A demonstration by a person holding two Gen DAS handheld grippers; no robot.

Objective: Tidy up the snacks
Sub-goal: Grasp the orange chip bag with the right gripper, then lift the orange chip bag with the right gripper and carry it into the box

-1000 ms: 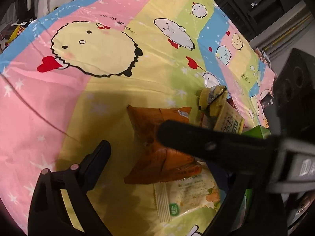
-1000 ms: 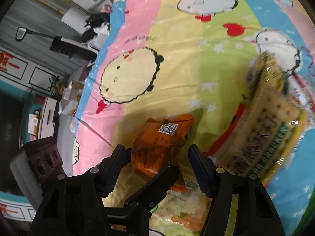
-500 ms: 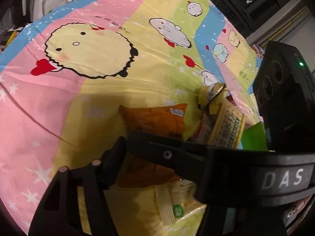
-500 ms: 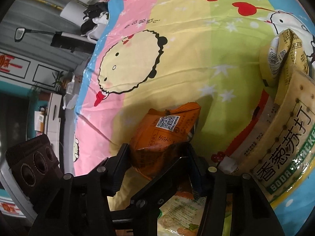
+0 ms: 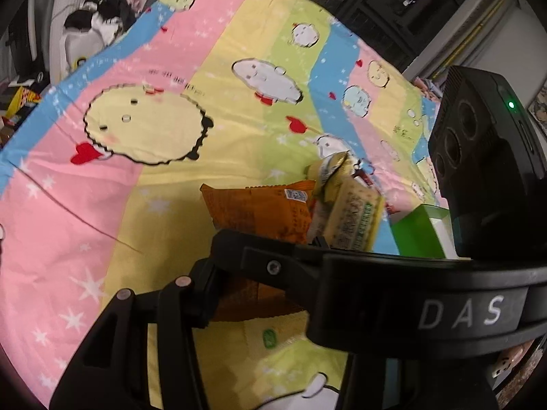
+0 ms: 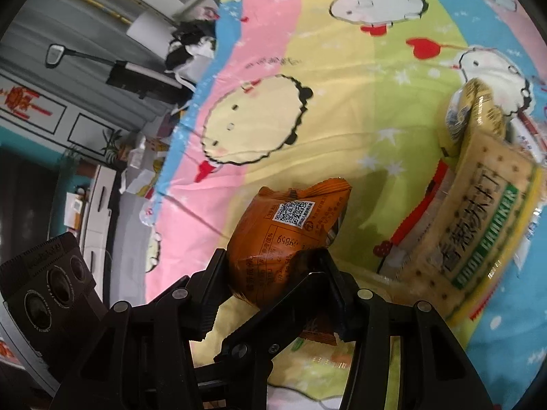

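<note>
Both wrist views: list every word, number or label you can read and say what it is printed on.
"DAS": white letters on the black gripper body crossing the left wrist view.
"SODA CRACKER": green band on the yellow cracker pack, blurred; large Chinese characters beside it.
"64864", roughly: upside-down digits on the orange snack bag; its QR sticker and small print are unreadable.
Writing on the cartoon sheet: too small.

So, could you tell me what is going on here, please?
A person is sorting snacks on a cartoon-print sheet, a handheld gripper in each hand. Both the right gripper and the left gripper have just been closing on the same orange snack packet, which bulges between the right gripper's fingers. A soda cracker pack, a pale wrapped snack and a green box lie close by.
</note>
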